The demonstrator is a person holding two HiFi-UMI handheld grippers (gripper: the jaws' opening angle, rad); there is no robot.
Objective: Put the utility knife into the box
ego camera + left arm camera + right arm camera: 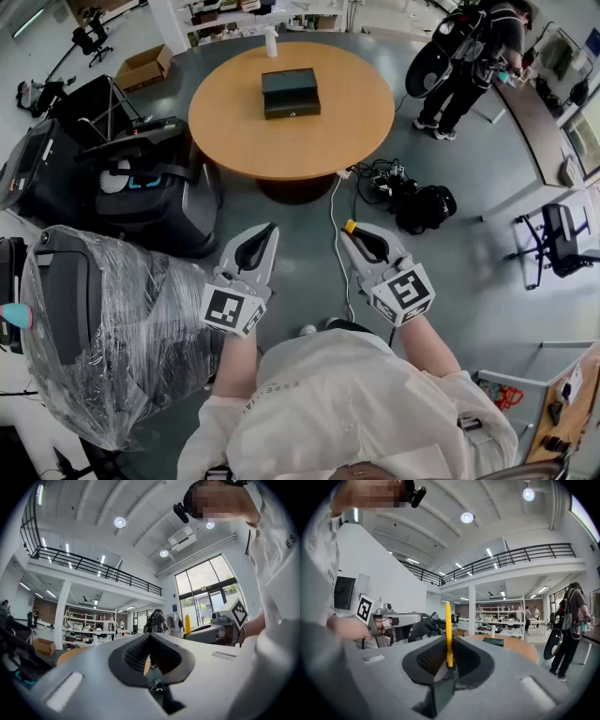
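Note:
A dark closed box (291,92) lies on the round wooden table (234,131), well ahead of both grippers. My right gripper (354,234) is shut on the utility knife (349,225), whose yellow end pokes out past the jaw tips. In the right gripper view the knife (448,634) stands edge-on between the pads, with the box (493,641) far off on the table (520,649). My left gripper (270,231) is held beside it, jaws together and empty. Nothing sits between the left gripper's (150,637) pads in its own view.
A white bottle (271,42) stands at the table's far edge. Black cables and a bag (412,202) lie on the floor right of the table foot. A black case (155,192) and a plastic-wrapped machine (103,337) stand left. A person with a backpack (469,56) is at back right.

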